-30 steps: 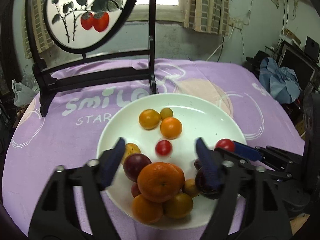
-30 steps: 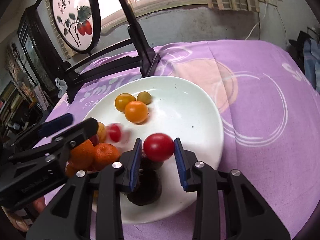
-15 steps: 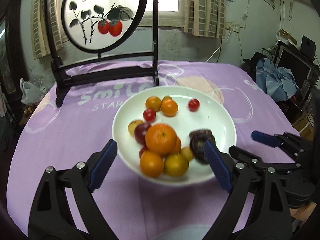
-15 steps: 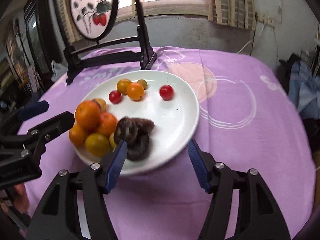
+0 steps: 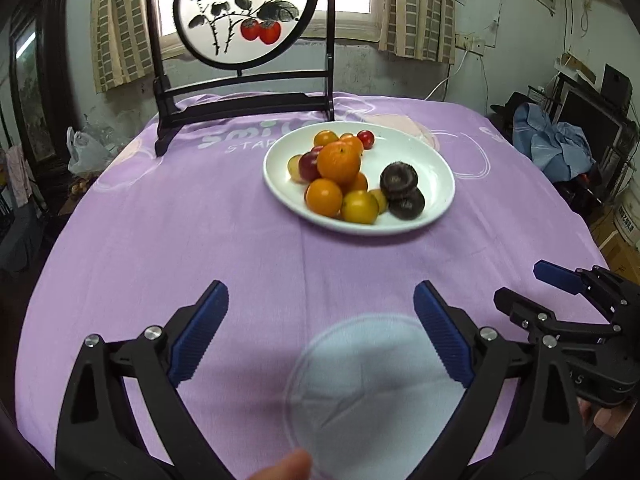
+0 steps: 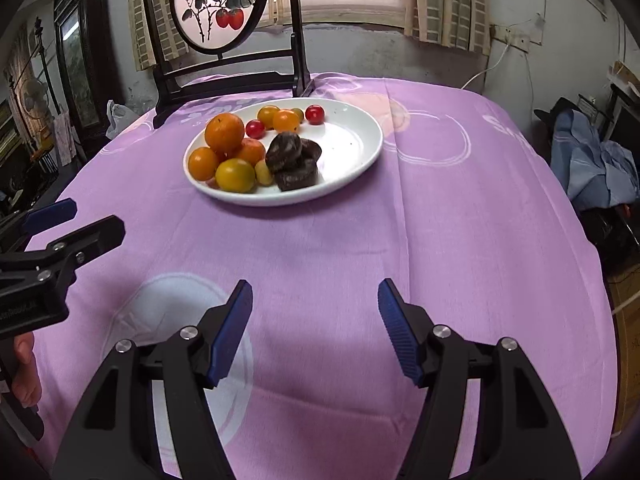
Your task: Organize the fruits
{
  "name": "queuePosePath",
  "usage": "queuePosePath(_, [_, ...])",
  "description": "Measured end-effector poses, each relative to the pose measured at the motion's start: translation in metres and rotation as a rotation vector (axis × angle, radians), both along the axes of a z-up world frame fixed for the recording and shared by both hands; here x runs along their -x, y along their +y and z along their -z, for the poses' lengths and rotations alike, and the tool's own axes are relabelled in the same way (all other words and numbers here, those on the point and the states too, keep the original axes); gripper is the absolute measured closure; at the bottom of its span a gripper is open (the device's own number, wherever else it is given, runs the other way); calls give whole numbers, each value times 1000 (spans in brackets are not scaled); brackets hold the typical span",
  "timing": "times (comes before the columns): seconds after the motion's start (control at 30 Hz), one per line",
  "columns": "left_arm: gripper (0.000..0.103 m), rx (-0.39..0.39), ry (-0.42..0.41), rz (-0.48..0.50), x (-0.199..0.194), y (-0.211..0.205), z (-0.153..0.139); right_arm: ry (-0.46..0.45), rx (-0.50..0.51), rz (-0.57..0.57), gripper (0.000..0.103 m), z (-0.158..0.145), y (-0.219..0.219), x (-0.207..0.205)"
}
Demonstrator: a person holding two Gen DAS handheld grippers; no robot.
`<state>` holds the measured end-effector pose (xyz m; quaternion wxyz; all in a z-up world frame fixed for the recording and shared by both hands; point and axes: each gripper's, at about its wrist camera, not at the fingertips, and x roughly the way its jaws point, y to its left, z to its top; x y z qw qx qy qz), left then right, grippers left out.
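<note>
White plate (image 5: 436, 160) heaped with fruit (image 5: 338, 162), left tongs (image 5: 320, 336) and right tongs (image 6: 314, 330) both spread wide — nothing gripped — held well short of the plate, above the purple-clothed counter (image 6: 440, 220).

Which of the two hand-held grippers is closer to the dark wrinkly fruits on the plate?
Neither clearly. Left hand-held gripper and right hand-held gripper both hang open, well short of the dark fruits.

purple tablecloth (image 5: 160, 232), painted round screen (image 5: 246, 12)
</note>
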<state>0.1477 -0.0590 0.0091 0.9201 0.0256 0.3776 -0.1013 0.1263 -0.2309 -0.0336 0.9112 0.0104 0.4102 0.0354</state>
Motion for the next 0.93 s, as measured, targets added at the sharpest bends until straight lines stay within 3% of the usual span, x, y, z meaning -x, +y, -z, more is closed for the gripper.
queuePosePath(0.37, [2,17,5,-14,42,13,12,-3,-43,-7,37,7,13,35])
queuePosePath(0.6, [2,-17,-24,11,58,8,15,7,-41,6,37,12,15,39])
queuePosePath(0.93, [2,-21,56,-6,49,14,44,66,-9,4,37,30,19,37])
